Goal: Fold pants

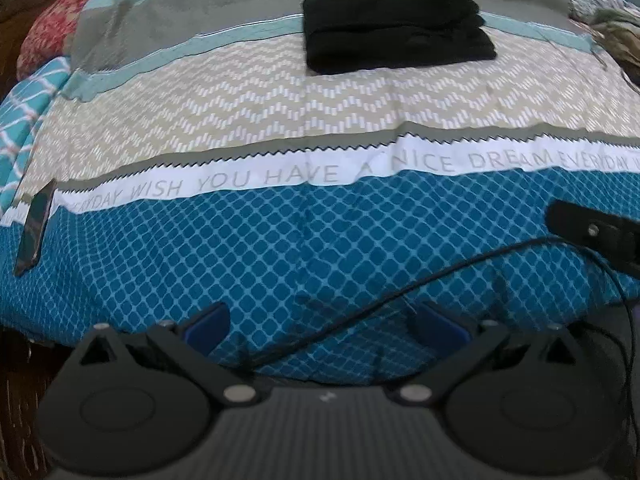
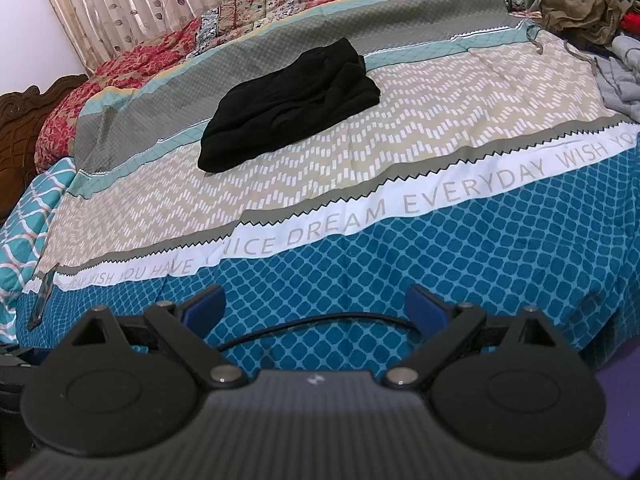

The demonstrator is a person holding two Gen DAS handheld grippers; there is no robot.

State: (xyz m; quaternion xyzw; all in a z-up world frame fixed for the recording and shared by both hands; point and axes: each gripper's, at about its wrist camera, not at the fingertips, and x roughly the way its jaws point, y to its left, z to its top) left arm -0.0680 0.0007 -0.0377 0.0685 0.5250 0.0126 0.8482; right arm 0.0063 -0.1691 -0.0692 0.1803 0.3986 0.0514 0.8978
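Black pants (image 1: 394,28) lie folded into a compact rectangle on the far part of the bed; in the right wrist view the pants (image 2: 290,110) sit at upper centre, folded in layers. My left gripper (image 1: 320,326) hovers open over the blue diamond band at the bed's near edge, nothing between its blue pads (image 1: 208,326). My right gripper (image 2: 316,306) is open as well, held over the same blue band, far from the pants. A black part of the right gripper (image 1: 592,232) shows at the right edge of the left wrist view.
A patterned bedspread (image 2: 360,160) covers the bed. A dark phone (image 1: 34,232) lies near the left edge. A black cable (image 1: 400,296) runs across the near edge. Loose clothes (image 2: 580,4) are piled at the far right. Red floral bedding (image 2: 132,68) and a curtain stand behind.
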